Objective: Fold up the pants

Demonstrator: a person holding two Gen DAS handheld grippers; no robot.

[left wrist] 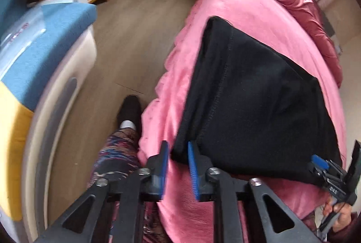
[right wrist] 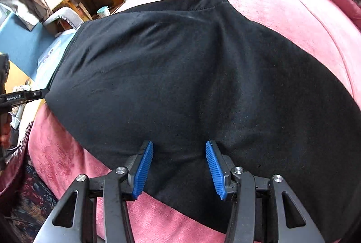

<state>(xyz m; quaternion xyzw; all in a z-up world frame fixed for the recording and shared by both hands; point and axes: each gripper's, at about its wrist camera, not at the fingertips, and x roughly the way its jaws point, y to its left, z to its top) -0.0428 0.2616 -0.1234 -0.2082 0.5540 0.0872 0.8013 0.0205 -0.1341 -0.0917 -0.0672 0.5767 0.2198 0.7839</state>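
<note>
Your left gripper [left wrist: 178, 166] reaches low over the bed [left wrist: 248, 8] edge, jaws parted around the near corner of the pants [left wrist: 255, 103], not pinching. Your right gripper [right wrist: 179, 166] hovers above the pants' near edge, jaws wide, holding nothing. Pants lie folded flat, long axis running away from you.

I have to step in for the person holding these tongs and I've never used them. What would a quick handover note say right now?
Left tongs: open, at the near left corner of the black pants, gripping nothing.
Right tongs: open, over the near edge of the pants, gripping nothing.
Pants: lying on the pink bed cover, already in a compact doubled shape.
Done: at least one fold, it seems.
Left: possibly one more fold and smoothing; I cannot tell for sure.
</note>
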